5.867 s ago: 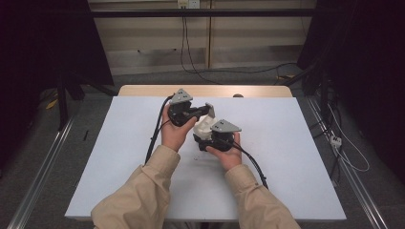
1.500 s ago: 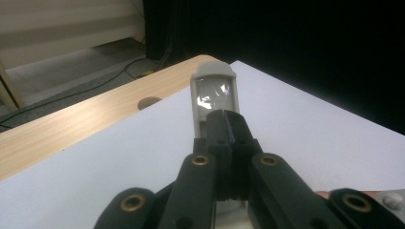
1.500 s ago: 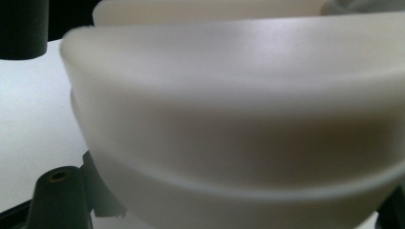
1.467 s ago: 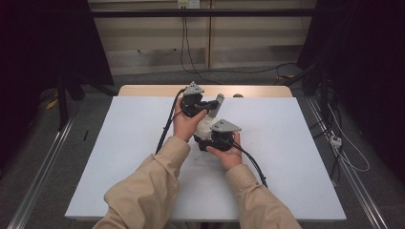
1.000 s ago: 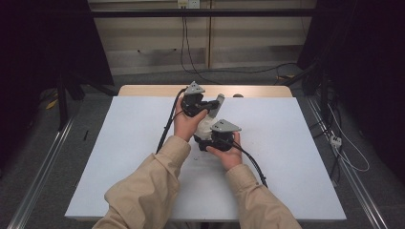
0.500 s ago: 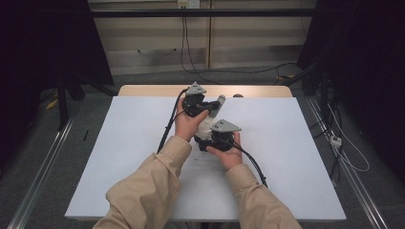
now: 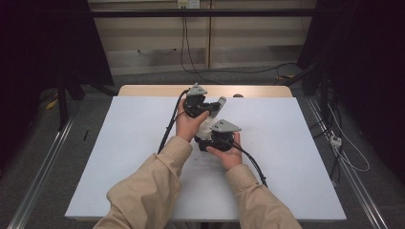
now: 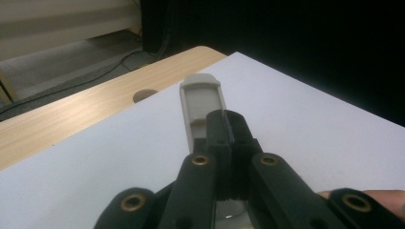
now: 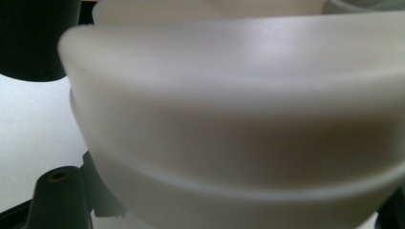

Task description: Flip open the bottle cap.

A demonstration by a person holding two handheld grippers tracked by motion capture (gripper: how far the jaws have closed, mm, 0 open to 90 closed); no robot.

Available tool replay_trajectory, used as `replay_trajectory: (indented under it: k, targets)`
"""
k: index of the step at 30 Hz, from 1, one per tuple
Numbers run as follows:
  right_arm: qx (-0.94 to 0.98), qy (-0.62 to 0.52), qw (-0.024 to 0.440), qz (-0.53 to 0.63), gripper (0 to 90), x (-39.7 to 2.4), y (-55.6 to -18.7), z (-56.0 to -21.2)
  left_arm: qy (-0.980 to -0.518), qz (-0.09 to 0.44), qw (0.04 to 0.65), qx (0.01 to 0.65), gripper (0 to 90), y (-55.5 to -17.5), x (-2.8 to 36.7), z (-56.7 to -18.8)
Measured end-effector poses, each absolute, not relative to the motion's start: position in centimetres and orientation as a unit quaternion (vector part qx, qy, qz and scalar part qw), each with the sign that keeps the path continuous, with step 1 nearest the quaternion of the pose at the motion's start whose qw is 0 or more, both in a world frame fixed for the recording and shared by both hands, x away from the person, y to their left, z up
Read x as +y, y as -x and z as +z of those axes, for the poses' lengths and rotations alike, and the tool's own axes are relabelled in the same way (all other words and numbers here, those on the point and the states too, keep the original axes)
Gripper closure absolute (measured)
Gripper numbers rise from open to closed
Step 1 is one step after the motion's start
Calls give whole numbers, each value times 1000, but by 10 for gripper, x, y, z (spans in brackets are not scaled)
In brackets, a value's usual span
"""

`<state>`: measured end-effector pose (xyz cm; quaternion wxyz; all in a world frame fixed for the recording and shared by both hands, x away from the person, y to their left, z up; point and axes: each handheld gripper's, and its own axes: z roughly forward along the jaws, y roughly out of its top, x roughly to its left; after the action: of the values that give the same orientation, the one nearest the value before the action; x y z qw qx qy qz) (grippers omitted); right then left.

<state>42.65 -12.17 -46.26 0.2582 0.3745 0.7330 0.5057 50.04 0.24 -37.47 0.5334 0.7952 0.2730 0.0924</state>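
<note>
Both sleeves (image 7: 143, 191) are tan, entering from the bottom of the high view. Each gripper, left (image 7: 206, 107) and right (image 7: 208, 141), is black, topped by a grey three-cornered plate and trailing a black cable (image 7: 250, 162). Brass-ringed screw holes (image 8: 199, 160) mark the black linkages.

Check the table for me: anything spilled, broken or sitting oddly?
Nothing stands out. The left gripper is clamped on a grey flat piece, the right gripper on a white container, both over the white table cover. No spill or damage visible.
</note>
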Motion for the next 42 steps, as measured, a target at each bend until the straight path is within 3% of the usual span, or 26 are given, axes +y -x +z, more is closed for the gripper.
replay_trajectory:
  k: [18,27,31,34,40,42]
  targets:
    - [734,-375,262,503,189,-121,-426,-462,-796,84,537,265,900,-500,3,-376]
    - [733,-386,246,502,164,-123,-426,-461,-790,77,542,274,839,-495,12,-367]
    - [735,-397,241,495,86,-125,-424,-460,-790,79,541,277,756,-490,15,-363]
    - [740,-395,227,495,37,-125,-422,-459,-789,82,538,284,644,-486,17,-361]
    - [745,-393,229,487,44,-126,-415,-457,-786,78,541,288,476,-478,27,-361]
    - [747,-390,229,487,48,-128,-412,-458,-788,84,534,295,385,-474,31,-362]
